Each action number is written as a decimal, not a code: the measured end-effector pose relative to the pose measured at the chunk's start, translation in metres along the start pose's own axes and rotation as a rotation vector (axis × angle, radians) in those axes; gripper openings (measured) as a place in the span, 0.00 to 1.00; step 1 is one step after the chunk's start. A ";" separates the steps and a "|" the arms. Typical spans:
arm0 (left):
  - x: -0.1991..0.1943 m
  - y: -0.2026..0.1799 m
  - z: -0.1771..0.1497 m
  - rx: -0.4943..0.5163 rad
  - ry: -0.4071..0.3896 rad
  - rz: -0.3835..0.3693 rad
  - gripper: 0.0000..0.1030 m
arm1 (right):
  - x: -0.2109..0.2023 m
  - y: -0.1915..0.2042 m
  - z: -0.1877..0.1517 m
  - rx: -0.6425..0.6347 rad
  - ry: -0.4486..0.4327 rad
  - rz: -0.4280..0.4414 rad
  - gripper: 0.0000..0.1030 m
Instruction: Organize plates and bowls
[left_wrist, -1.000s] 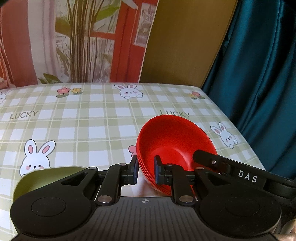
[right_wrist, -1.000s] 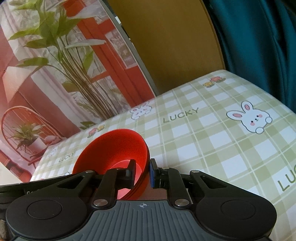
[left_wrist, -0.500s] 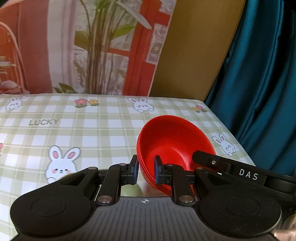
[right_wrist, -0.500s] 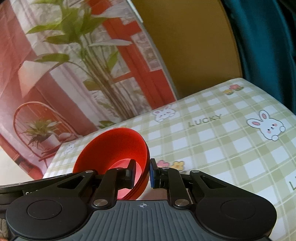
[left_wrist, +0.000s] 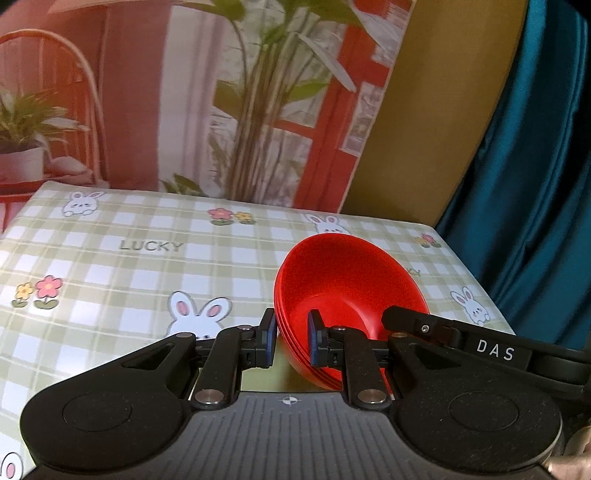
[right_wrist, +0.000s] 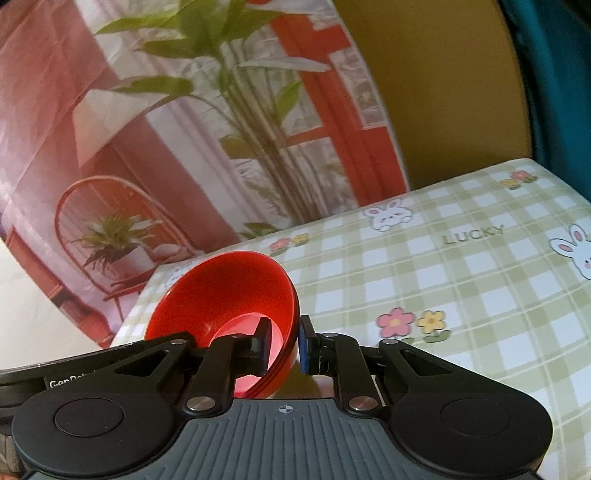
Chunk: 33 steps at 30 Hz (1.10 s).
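Both of our grippers pinch the red bowl stack (left_wrist: 343, 284): left gripper (left_wrist: 291, 339) on its left rim, right gripper (right_wrist: 283, 343) on its right rim, above the checked tablecloth (left_wrist: 122, 273).

The left gripper (left_wrist: 290, 341) is matte black, with two rounded housings, each marked by a shallow round disc, angled link arms pinned by silver rivets, and blue pads on its short fingers (left_wrist: 266, 338). Its grey ribbed base carries a small white crosshair mark. The right gripper (right_wrist: 282, 345) has the same black housings, silver rivets, blue pads and ribbed grey base with crosshair, and from the left camera its side bar shows a small screw and white letters "DAS".
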<state>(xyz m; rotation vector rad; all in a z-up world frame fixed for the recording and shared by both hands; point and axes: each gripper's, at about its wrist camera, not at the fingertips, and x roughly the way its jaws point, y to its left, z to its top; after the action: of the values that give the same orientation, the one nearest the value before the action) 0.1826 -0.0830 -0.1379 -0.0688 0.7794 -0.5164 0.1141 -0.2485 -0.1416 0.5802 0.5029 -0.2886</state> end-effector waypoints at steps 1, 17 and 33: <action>-0.001 0.004 -0.001 -0.008 0.000 0.001 0.18 | 0.001 0.002 -0.002 -0.005 0.006 0.002 0.15; 0.009 0.053 -0.035 -0.100 0.052 0.016 0.18 | 0.038 0.024 -0.031 -0.062 0.115 -0.012 0.15; 0.017 0.053 -0.048 -0.109 0.091 0.003 0.18 | 0.043 0.010 -0.040 -0.041 0.151 -0.018 0.15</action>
<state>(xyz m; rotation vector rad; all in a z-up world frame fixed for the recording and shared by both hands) 0.1817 -0.0384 -0.1964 -0.1459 0.8965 -0.4765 0.1399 -0.2222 -0.1885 0.5604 0.6587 -0.2517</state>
